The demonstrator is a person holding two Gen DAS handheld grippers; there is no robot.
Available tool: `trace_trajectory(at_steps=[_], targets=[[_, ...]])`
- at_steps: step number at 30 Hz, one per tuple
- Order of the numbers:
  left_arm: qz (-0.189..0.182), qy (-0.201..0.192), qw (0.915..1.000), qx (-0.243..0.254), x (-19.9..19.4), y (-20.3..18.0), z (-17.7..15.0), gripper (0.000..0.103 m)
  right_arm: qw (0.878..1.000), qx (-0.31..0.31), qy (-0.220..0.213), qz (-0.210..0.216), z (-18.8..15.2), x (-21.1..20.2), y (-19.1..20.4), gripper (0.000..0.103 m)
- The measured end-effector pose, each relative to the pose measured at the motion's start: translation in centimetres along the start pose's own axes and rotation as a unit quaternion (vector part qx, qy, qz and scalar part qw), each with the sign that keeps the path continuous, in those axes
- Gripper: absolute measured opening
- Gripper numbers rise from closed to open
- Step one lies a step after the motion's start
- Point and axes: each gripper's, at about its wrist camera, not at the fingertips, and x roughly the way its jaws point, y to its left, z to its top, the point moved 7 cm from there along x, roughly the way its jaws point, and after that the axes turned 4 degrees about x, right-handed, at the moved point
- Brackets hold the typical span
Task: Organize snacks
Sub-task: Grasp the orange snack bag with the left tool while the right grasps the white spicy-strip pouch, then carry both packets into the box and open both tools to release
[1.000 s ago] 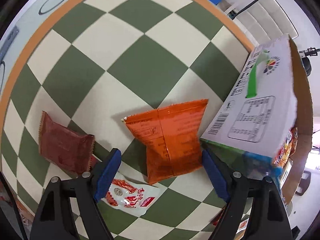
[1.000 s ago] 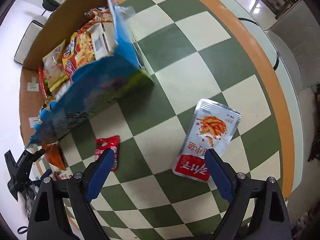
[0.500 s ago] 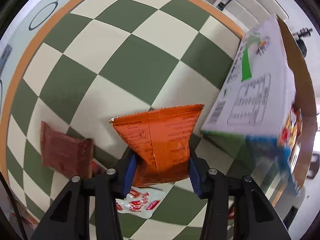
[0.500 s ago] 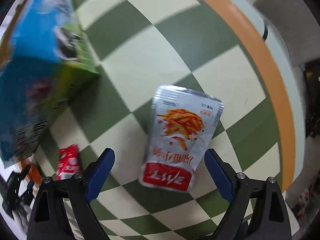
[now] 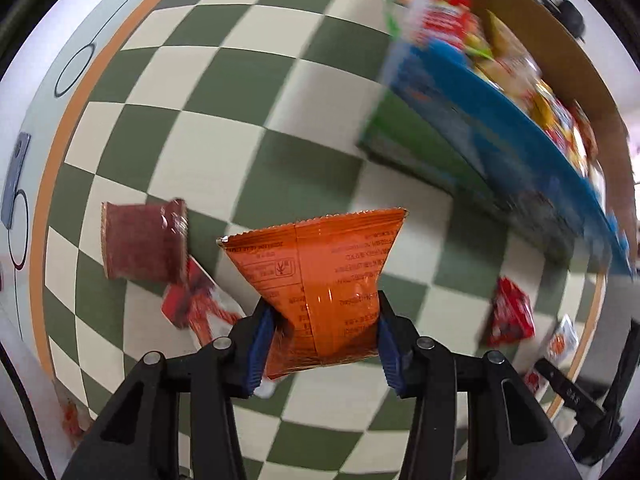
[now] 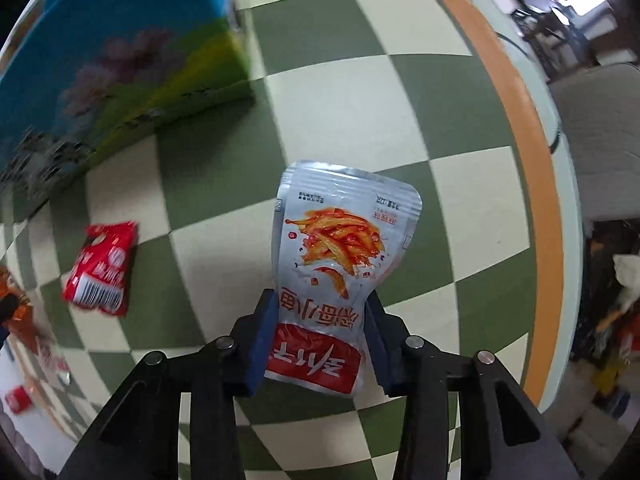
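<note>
My left gripper is shut on an orange snack packet and holds it above the checkered tabletop. My right gripper is shut on a silver packet with red print. A cardboard box with blue and green sides holds several snack packets and stands at the upper right of the left wrist view. It also shows at the upper left of the right wrist view.
A dark red packet and a red-and-white packet lie left of my left gripper. A small red packet lies to its right and shows in the right wrist view. The orange table edge runs along the right.
Both grippers closed: the left on the orange packet, the right on the silver packet. Both packets are lifted. The left view has swung so the box's open top shows.
</note>
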Motion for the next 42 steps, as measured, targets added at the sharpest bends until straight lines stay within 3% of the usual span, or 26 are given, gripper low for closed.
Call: trace_trajectory(at_steps=[7,9,10,11,13,17,19,21,23,28,34,42], targets=[[-0.018,0.004,0.9983,0.055,-2.5,-5.7,-3.6,0.044,0.999,-0.005,-0.006,0.045,-1.9,-1.2,0.0,0.043],[-0.026,-0.002,0.9972,0.070,-3.4,-7.7,-2.6,0.044,0.998,-0.005,-0.008,0.063,-2.6,-2.2,0.2,0.043],[-0.032,-0.005,0.9964,0.079,-4.3,-8.4,-2.5,0.044,0.997,-0.008,-0.010,0.071,-2.7,-2.9,0.3,0.003],[-0.038,-0.009,0.9952,0.089,-5.0,-9.2,-2.4,0.044,0.996,-0.011,-0.011,0.087,-2.9,-3.8,0.5,0.001],[-0.049,-0.016,0.9935,0.101,-6.0,-10.4,-1.5,0.044,0.993,-0.015,-0.013,0.116,-2.9,-6.0,0.8,0.001],[-0.049,-0.041,0.9898,0.127,-8.3,-11.4,-0.1,0.044,0.990,-0.038,-0.026,0.131,-1.7,-8.7,1.4,0.001],[-0.050,-0.044,0.9893,0.130,-8.6,-12.1,0.5,0.044,0.992,-0.049,-0.027,0.117,-0.9,-9.0,1.0,0.002],[-0.044,-0.042,0.9894,0.132,-8.7,-12.2,0.6,0.044,0.990,-0.029,-0.017,0.136,0.2,-8.6,0.6,0.006],[-0.049,-0.035,0.9899,0.128,-8.7,-12.4,0.6,0.044,0.986,0.005,-0.020,0.164,1.2,-8.2,0.2,0.002],[-0.049,-0.031,0.9908,0.122,-8.8,-12.2,0.6,0.044,0.980,0.021,-0.027,0.197,1.1,-9.2,0.3,0.001],[-0.057,-0.049,0.9892,0.126,-12.0,-12.5,1.9,0.044,0.970,0.008,-0.050,0.236,1.0,-15.5,-0.4,0.001],[-0.041,-0.105,0.9833,0.143,-16.6,-13.9,8.8,0.044,0.954,-0.044,-0.109,0.276,4.9,-24.3,3.2,0.001]])
